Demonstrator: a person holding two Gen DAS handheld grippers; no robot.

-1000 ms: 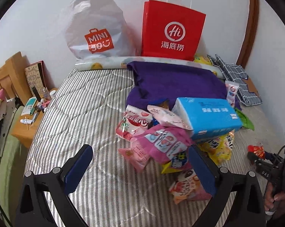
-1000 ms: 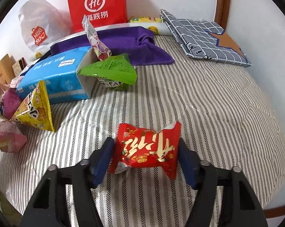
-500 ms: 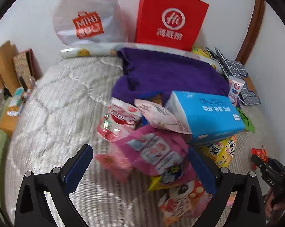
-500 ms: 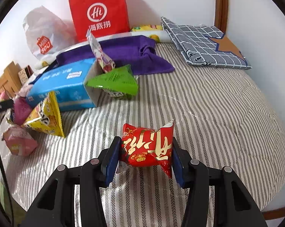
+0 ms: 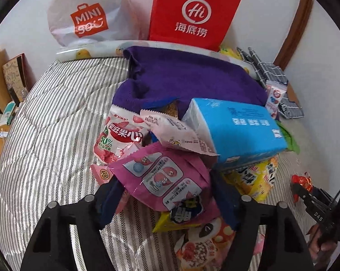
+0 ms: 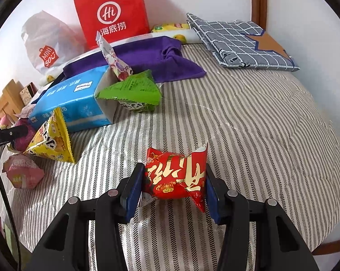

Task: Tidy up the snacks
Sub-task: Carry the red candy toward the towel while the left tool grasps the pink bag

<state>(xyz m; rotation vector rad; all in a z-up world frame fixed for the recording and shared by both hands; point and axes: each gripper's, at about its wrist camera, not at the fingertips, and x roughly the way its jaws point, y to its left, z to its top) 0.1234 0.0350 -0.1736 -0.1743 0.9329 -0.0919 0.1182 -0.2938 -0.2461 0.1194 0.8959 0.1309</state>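
Note:
A pile of snack packets lies on a striped bed. In the left wrist view my left gripper (image 5: 166, 194) has its jaws on both sides of a magenta snack bag (image 5: 167, 176), touching it; whether it grips is unclear. A strawberry packet (image 5: 120, 139), a pale pink packet (image 5: 176, 133) and a yellow packet (image 5: 253, 178) lie around it. In the right wrist view my right gripper (image 6: 173, 180) is shut on a red and gold snack packet (image 6: 176, 176), just above the bed. It also shows small in the left wrist view (image 5: 302, 181).
A blue tissue pack (image 5: 235, 131) (image 6: 73, 103) lies in the pile, with a green packet (image 6: 133, 90) against it. A purple towel (image 5: 183, 81), a red paper bag (image 5: 192, 15), a white plastic bag (image 5: 88, 13) and a checked cloth (image 6: 240, 40) lie at the back.
My left gripper moved forward into the pile and narrowed around the magenta bag. My right gripper closed on the red packet and lifted it slightly.

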